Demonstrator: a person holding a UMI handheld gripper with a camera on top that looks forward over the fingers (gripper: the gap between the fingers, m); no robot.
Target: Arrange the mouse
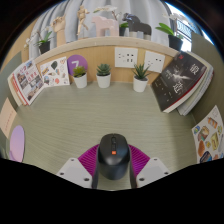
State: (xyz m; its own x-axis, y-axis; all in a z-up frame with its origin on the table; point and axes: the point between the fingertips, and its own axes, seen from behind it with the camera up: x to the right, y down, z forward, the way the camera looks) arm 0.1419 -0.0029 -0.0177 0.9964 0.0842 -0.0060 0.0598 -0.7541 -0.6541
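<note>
A black computer mouse (113, 155) with an orange mark on its back sits between my two fingers, its front pointing away from me. My gripper (113, 163) is shut on it: the magenta pads (88, 157) press on its left and right sides. The mouse is over the pale green table (110, 115), close to its near edge. I cannot tell whether it rests on the table or is lifted a little.
Three small potted plants (103, 75) stand along the back wall, next to a purple card (57, 70). Magazines (27, 80) lie at the left, a dark book stack (181, 80) at the right and a leaflet (208, 135) at the near right.
</note>
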